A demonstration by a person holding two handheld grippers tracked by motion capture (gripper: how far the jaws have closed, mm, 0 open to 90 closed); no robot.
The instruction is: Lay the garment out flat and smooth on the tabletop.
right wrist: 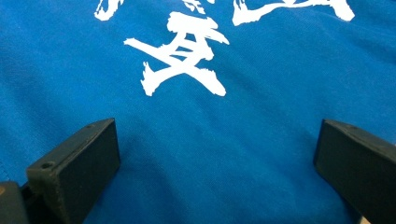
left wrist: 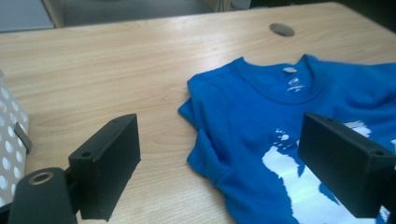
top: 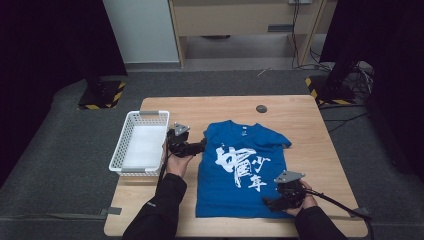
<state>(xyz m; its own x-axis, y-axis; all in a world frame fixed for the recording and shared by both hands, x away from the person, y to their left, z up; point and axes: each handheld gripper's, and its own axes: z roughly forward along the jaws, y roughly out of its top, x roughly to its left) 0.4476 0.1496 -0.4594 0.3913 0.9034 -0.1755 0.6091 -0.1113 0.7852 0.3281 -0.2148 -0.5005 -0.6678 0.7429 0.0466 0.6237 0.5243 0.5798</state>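
A blue T-shirt (top: pixel 240 170) with white characters lies flat on the wooden table (top: pixel 220 107), collar toward the far side. My left gripper (top: pixel 192 147) is open at the shirt's left sleeve; in the left gripper view the folded sleeve (left wrist: pixel 205 149) lies between the jaws of the left gripper (left wrist: pixel 233 163), untouched. My right gripper (top: pixel 272 202) is open over the shirt's lower right hem. In the right gripper view the right gripper (right wrist: pixel 219 172) has its jaws spread wide above the shirt (right wrist: pixel 210 130) and its white print (right wrist: pixel 182 60).
A white perforated basket (top: pixel 140 142) stands empty at the table's left edge, close to the left hand; its wall (left wrist: pixel 9 149) shows in the left gripper view. A small dark round cap (top: pixel 261 108) sits in the tabletop beyond the collar. Cables trail from both grippers.
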